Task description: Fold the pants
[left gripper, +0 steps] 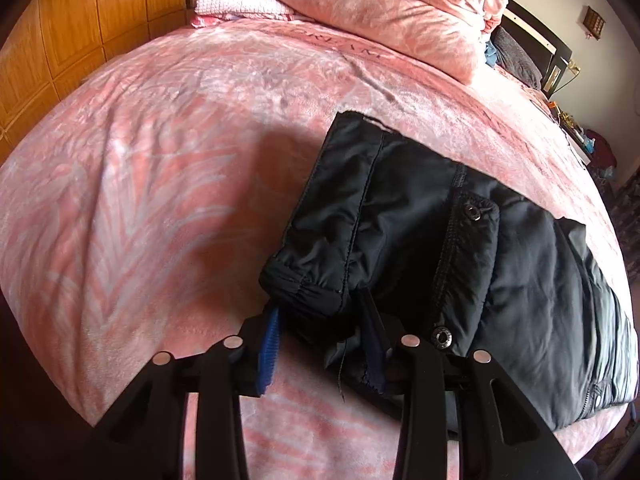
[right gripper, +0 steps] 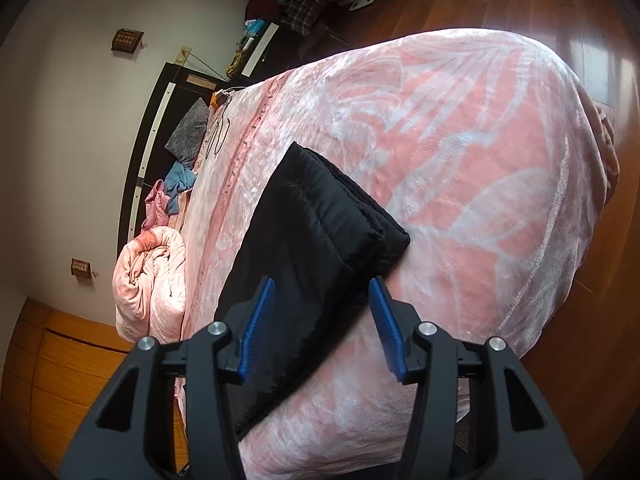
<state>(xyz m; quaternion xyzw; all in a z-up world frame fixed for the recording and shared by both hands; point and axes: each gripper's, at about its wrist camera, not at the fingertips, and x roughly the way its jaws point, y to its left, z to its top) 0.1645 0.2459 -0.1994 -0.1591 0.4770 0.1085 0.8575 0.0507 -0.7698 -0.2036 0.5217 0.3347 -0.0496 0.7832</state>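
Your left gripper (left gripper: 320, 320) pinches a gathered cuff of the black pants (left gripper: 440, 248), one blue pad (left gripper: 269, 346) showing at its 9 o'clock side and the far finger buried in dark cloth. Your right gripper (right gripper: 322, 320) stands spread, its blue pads (right gripper: 256, 328) clear of the fabric, with a folded edge of the pants (right gripper: 304, 264) lying between and beyond them, untouched by either pad.

The pants lie on the pink bed (left gripper: 160, 180) as a thick, compact bundle. From the left wrist view they run from the gripper out toward 1 and 3 o'clock, several layers stacked, with two metal snaps (left gripper: 474, 213) and a stitched flap on top. From the right wrist view the same bundle reaches toward 12 o'clock, ending in a squared, doubled corner near the middle of the blanket.

Judging by those stacked layers, most of the folding looks done: the legs appear brought over the body of the garment. What seems left is to let go of the cuff, tidy the loose edge nearest you, and perhaps flatten the stack.

No container is part of this scene. A folded pink duvet (left gripper: 392, 12) sits at 12 o'clock on the bed, a pale folded towel (left gripper: 240, 4) at its 9 o'clock side, and loose clothes (right gripper: 176, 184) lie by the headboard (right gripper: 148, 140); nothing holds the pants but the bed itself.
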